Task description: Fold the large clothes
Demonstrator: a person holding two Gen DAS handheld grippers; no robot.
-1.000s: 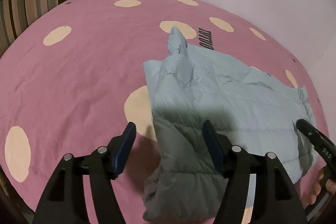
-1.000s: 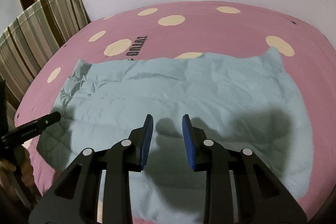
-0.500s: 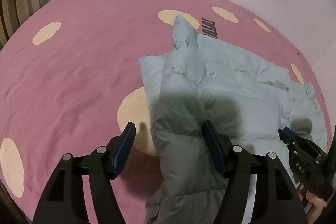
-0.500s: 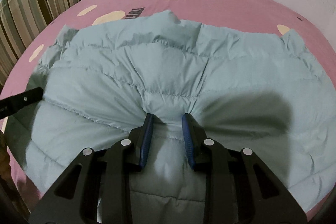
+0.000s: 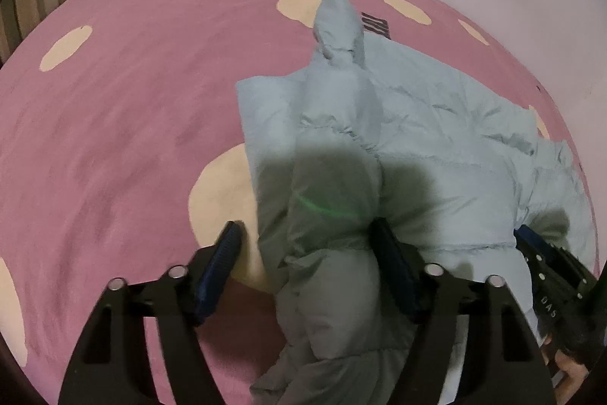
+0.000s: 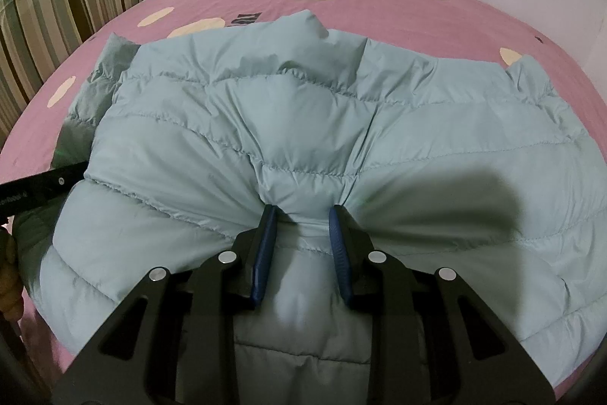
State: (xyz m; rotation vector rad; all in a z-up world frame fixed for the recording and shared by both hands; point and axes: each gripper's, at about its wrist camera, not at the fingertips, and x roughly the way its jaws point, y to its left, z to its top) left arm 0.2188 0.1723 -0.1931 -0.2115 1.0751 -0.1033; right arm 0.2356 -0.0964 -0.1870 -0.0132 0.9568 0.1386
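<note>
A light blue puffer jacket [image 5: 436, 147] lies spread on the bed, one sleeve bunched and sticking up towards the far side. My left gripper [image 5: 303, 245] straddles a thick fold at the jacket's left side. Its jaws are closing: the right pad touches the fabric and the left pad stands just clear of it. My right gripper [image 6: 301, 219] is shut on a bunched ridge of the jacket [image 6: 265, 109] near its front edge, and creases run out from the pinch. Each gripper shows at the edge of the other's view.
The bed has a pink sheet with cream dots [image 5: 114, 101] and a printed label beyond the jacket. Striped cushions [image 6: 57, 6] stand at the far left against a pale wall. A hand [image 6: 7, 276] shows at the left rim.
Both grippers have come down onto the jacket. The right one now has a ridge of fabric pinched between its pads. The left jaws have narrowed around the fold.
</note>
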